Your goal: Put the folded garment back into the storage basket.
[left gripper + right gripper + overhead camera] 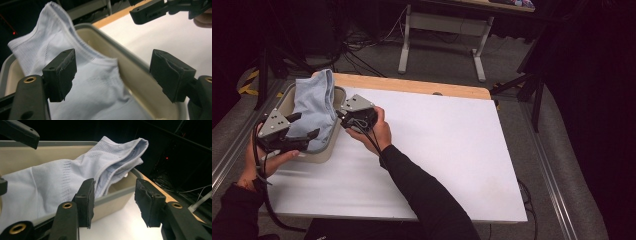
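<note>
Pale blue garment [314, 102] lies in the beige tub [326, 150] at the table's [452, 145] far left corner, 1 end draped over the far rim. Left gripper [304, 125] jaws spread, nothing pinched. Right gripper [340, 116] jaws apart beside the rim, apparently clear of fabric. No legible labels or writing.

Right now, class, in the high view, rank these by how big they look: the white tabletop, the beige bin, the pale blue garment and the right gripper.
1. white tabletop
2. beige bin
3. pale blue garment, nearly as long as the bin, narrower
4. right gripper
</note>
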Motion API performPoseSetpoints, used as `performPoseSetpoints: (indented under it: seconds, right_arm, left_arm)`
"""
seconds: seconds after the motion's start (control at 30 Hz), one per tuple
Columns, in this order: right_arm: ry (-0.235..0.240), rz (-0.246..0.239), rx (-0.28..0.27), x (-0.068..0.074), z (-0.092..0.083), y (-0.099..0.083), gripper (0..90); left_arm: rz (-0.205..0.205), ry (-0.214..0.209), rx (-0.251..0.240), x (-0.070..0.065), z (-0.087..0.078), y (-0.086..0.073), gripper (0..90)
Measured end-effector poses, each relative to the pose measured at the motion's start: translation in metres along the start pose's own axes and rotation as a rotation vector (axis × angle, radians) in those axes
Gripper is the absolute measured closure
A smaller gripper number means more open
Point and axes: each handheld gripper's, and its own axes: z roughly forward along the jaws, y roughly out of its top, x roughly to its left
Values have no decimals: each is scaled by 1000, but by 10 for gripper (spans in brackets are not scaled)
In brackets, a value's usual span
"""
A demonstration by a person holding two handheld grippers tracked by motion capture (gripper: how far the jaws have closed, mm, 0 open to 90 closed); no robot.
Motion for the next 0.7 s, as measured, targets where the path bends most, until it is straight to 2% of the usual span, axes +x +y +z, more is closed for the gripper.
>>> performPoseSetpoints:
  seconds: [0.17, 0.23, 0.27, 0.3, 0.37, 0.53, 0.57, 0.63, 0.67, 0.7]
  right_arm:
    - [9, 1, -8, -6, -19, -7, 491]
    - [20, 2, -9, -10, -31, -12, 473]
    - [20, 2, -9, -10, -31, -12, 473]
    - [23, -4, -6, -12, -41, -16, 457]
    - [21, -1, -11, -13, -46, -19, 454]
    - [11, -26, -8, -18, -77, -33, 424]
    - [4, -27, -4, -21, -90, -39, 416]
    - [2, -22, -6, -23, -97, -43, 413]
    - [-3, -17, -13, -27, -110, -49, 404]
    - [-3, -17, -13, -27, -110, -49, 404]
  left_arm:
    - [30, -15, -23, -12, -1, 4, 219]
    - [33, -20, -34, -15, -1, 5, 211]
    - [37, -22, -35, -15, 0, 5, 211]
    - [39, -25, -34, -17, 0, 5, 205]
    - [37, -23, -35, -17, 1, 5, 197]
    - [31, -19, -37, -15, 1, 6, 192]
    - [27, -14, -37, -14, 2, 6, 192]
    - [23, -19, -35, -14, 3, 7, 192]
    - [25, -16, -32, -13, 4, 7, 192]
    - [23, -14, -32, -12, 4, 7, 192]
